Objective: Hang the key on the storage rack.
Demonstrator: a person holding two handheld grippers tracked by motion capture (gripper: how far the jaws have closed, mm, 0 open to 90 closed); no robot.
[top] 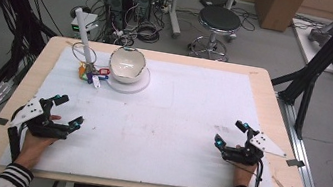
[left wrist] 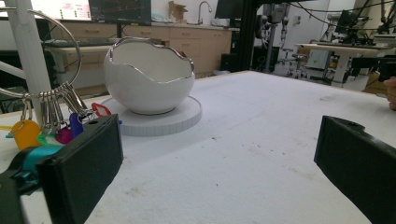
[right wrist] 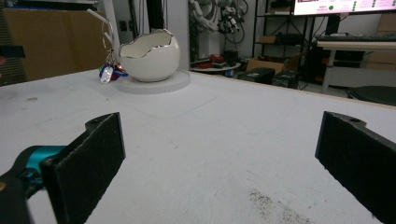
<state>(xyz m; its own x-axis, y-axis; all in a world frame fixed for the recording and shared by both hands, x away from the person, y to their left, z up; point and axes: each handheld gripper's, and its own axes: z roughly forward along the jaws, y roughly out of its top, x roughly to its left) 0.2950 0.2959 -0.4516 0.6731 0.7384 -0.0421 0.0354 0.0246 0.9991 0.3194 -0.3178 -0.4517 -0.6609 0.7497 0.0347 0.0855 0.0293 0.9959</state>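
Nothing looks begun; left hand-held gripper [top: 69, 111] and right hand-held gripper [top: 230, 133] rest wide apart, empty; bowl [top: 127, 64] and key ring [top: 88, 67] sit untouched on the table [top: 160, 123].

You are resting your left gripper [top: 66, 110] at about eight o'clock on the white mat [top: 175, 120], jaws standing wide apart. Your right gripper [top: 230, 133] is sitting at about four o'clock, jaws likewise spread. A white bowl [top: 127, 64] is standing on a round white base [top: 141, 83] near eleven o'clock, with a bunch of coloured key tags [top: 92, 73] lying just beside it under a leaning white post [top: 84, 34].
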